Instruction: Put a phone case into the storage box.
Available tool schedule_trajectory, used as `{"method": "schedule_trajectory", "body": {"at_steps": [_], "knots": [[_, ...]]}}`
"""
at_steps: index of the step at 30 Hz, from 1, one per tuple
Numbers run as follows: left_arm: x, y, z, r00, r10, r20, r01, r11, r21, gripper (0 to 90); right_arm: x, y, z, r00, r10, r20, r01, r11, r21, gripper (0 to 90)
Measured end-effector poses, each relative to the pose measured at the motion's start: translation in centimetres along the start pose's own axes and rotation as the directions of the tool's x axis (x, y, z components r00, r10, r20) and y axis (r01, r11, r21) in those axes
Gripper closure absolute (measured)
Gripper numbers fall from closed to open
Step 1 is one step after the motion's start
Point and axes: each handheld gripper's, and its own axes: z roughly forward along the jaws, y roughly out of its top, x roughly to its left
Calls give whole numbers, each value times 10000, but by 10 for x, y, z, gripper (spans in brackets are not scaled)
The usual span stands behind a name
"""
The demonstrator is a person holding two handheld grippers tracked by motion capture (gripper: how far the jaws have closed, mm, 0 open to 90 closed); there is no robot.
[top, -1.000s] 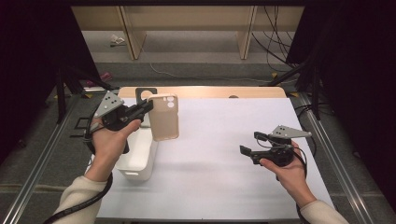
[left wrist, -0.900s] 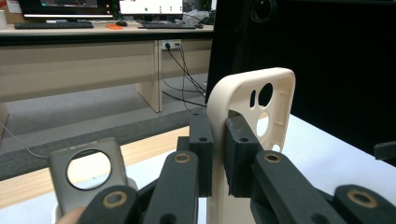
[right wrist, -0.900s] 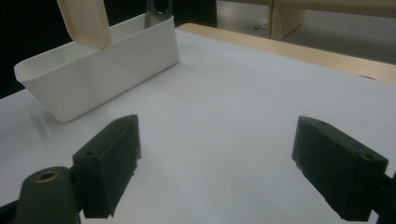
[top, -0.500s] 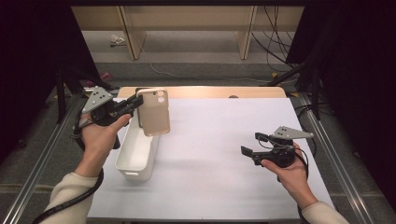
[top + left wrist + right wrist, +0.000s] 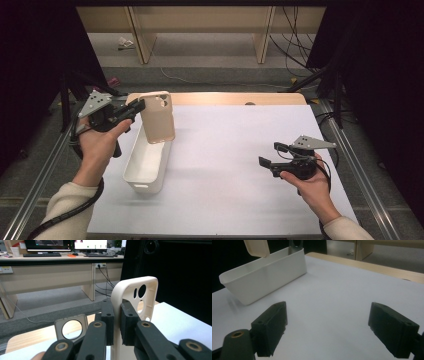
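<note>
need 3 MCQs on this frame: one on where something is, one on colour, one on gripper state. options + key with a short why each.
1. Where is the phone case?
A. lying flat on the table
B. held in the air above the far end of the white bin
C. in the right gripper

2. What colour is the bin?
A. white
B. blue
C. black

3. How do the right gripper's jaws stand?
A. shut on the case
B. shut on nothing
C. open, nothing between them

Key:
1 B: the high view shows the left gripper clamped on the case's edge, with the case hanging over the bin's far end.
2 A: the bin's walls read white in the high view and the right gripper view.
3 C: the right gripper view shows the two pads wide apart over bare table.
</note>
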Motion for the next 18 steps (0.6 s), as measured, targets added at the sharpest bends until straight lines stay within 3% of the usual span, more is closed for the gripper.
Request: {"method": "schedule_trajectory", "body": {"at_steps": [18], "knots": [[25, 2, 10, 9986, 534, 39, -534, 9986, 43, 828, -1, 0, 0, 10000, 85, -33, -85, 10000, 22, 165]]}}
